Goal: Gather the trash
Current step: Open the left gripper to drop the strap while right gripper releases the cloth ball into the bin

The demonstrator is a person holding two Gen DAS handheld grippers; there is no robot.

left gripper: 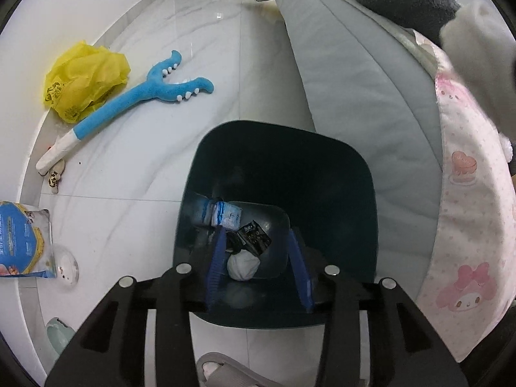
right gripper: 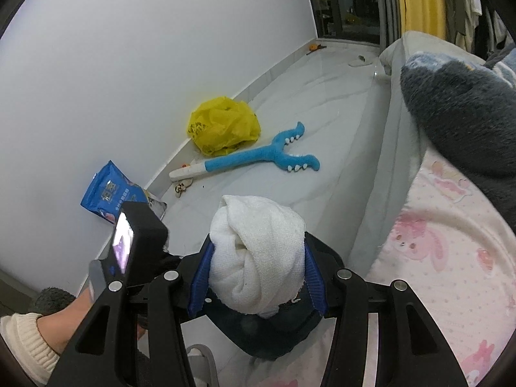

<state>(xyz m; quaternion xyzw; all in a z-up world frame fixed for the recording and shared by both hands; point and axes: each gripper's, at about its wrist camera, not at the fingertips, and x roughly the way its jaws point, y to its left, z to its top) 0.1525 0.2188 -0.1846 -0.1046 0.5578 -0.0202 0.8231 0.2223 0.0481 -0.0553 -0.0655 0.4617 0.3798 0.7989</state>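
My left gripper (left gripper: 258, 242) is open and empty, its blue fingers hanging inside the mouth of a dark blue trash bin (left gripper: 348, 174). In the bin lie a plastic bottle (left gripper: 222, 214), a black wrapper (left gripper: 254, 237) and a crumpled white wad (left gripper: 242, 266). My right gripper (right gripper: 258, 254) is shut on a rolled white cloth (right gripper: 258, 251) and holds it just above the same bin (right gripper: 267, 335). A yellow plastic bag (left gripper: 85, 79) (right gripper: 224, 124) lies on the floor by the wall. A blue snack packet (left gripper: 24, 240) (right gripper: 111, 192) leans at the wall.
A blue plush toy (left gripper: 142, 98) (right gripper: 258, 158) lies on the white tiled floor (left gripper: 225, 48). A bed with a grey mattress (left gripper: 371, 96) and pink bedding (right gripper: 445, 235) fills the right. A clear lid (left gripper: 66, 266) and a small figure (left gripper: 55, 177) lie near the wall.
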